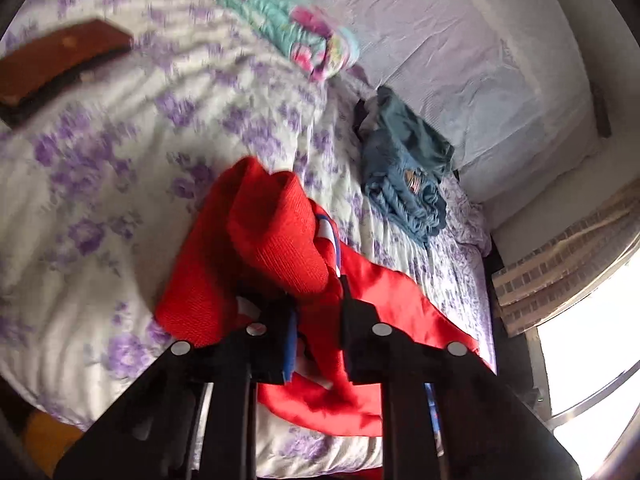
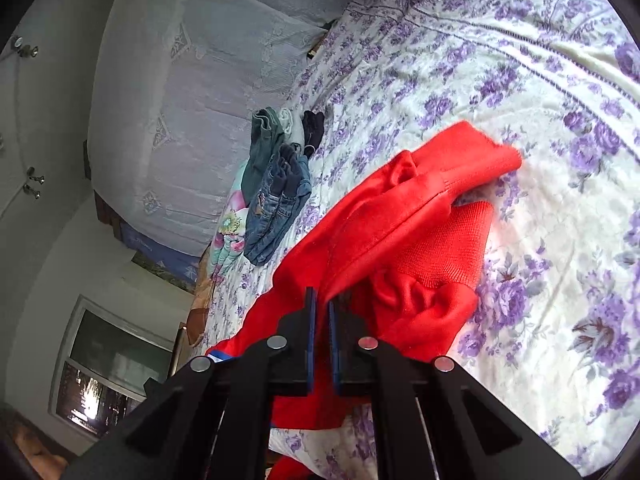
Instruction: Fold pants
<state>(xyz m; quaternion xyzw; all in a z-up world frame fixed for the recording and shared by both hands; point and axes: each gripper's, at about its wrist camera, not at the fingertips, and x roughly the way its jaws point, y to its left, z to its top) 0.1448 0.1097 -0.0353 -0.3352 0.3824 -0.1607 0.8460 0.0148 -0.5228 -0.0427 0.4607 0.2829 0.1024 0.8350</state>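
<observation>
Floral bedspread (image 1: 100, 168), white with purple blooms, filling most of the left wrist view, blurred toward the upper left. Pale quilted headboard (image 1: 460, 60) across the upper right; bright window (image 1: 592, 360) at the lower right edge. Brown wooden piece (image 1: 60, 60) at the upper left. Turquoise and pink patterned bundle (image 1: 288, 32) at top centre. Pile of blue-green clothes (image 1: 404, 168) right of centre, near the headboard. Red pants (image 1: 272, 240) heaped at centre, ribbed cuff uppermost, smoother red cloth spreading to the lower right. Left tool (image 1: 316, 312) at bottom centre, black arms with blue pads, clamped on a fold of the red cloth bunched between the fingers.

Same bedspread (image 2: 520, 80) over the right and top of the right wrist view. Headboard (image 2: 200, 100) at the upper left; dark window (image 2: 112, 368) at the lower left. Stack of jeans and darker clothes (image 2: 276, 188) left of centre, with the pastel patterned item (image 2: 230, 232) just beside it, lower left. Pants (image 2: 400, 232) running diagonally from bottom centre to upper right, ribbed cuffs at the far end, one lying over the other. Right tool (image 2: 322, 308) at bottom centre, blue pads nearly touching, pinching what looks like a thin edge of red fabric, though the contact itself hard to make out.
</observation>
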